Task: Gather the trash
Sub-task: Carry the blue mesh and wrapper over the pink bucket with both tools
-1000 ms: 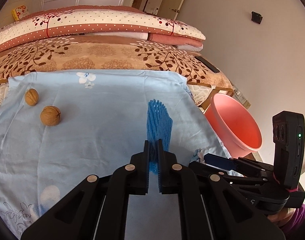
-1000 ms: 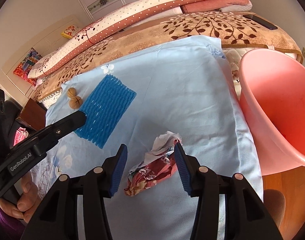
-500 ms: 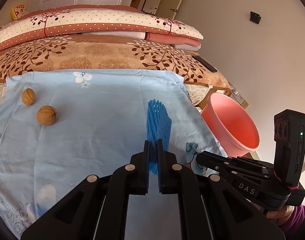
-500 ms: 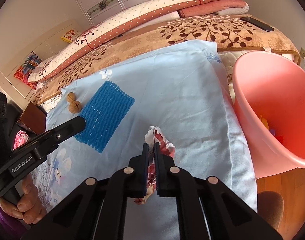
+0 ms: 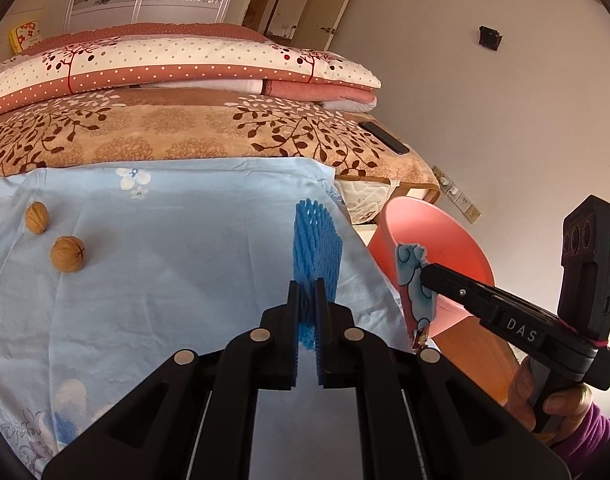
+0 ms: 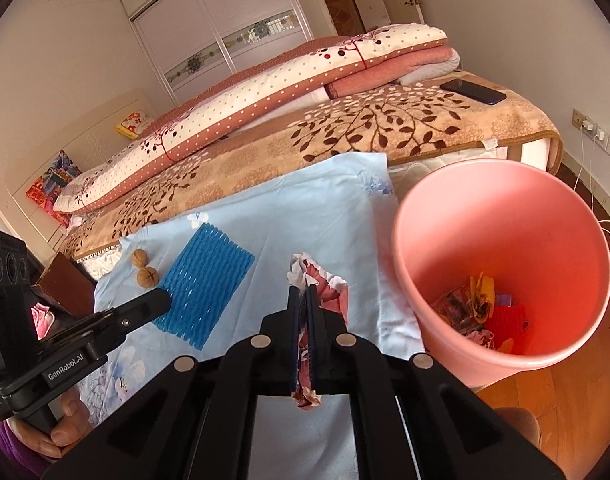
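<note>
At frame centre, the left hand-held gripper (image 5: 308,292) pinches the blue foam net (image 5: 315,252), while the right hand-held gripper (image 6: 303,300) clamps a crumpled wrapper (image 6: 319,284) left of the pink bin (image 6: 501,200).

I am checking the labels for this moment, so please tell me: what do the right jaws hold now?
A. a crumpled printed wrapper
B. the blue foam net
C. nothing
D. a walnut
A: the right gripper is shut on the wrapper, lifted beside the pink bin; the foam net is in the left gripper, and both walnuts lie on the blue cloth.
</note>
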Motion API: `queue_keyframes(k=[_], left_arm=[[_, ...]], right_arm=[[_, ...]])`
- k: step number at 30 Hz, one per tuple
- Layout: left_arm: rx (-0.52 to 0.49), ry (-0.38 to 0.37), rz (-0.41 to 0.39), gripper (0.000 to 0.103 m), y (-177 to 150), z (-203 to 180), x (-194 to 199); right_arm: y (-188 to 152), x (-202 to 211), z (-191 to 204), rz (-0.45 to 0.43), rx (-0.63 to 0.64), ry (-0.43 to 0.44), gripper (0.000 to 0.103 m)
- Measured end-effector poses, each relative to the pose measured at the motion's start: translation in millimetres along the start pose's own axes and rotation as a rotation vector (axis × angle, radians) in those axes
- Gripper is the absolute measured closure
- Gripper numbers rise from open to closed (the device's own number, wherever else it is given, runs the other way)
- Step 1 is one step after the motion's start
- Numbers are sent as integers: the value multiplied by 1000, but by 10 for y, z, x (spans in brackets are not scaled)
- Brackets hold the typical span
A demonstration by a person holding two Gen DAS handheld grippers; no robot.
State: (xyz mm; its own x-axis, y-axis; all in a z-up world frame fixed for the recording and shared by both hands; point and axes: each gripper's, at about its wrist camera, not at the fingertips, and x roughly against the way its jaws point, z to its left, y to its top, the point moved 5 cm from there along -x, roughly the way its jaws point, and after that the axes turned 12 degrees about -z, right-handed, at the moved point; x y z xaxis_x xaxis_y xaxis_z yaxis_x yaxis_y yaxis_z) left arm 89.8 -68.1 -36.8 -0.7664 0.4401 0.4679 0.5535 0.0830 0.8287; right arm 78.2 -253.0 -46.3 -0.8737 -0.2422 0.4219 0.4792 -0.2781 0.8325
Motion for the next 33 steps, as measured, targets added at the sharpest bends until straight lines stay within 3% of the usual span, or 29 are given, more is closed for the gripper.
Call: queue_keyframes(k=[15,33], left_arm=[[-61,-44,10,97,65,-392,-112],[-132,-99,35,97,107,-889,-380]], right_arm=[[345,307,-733,-143,-52,-145,100],[267,284,-1271,-151,-131,-216,100]])
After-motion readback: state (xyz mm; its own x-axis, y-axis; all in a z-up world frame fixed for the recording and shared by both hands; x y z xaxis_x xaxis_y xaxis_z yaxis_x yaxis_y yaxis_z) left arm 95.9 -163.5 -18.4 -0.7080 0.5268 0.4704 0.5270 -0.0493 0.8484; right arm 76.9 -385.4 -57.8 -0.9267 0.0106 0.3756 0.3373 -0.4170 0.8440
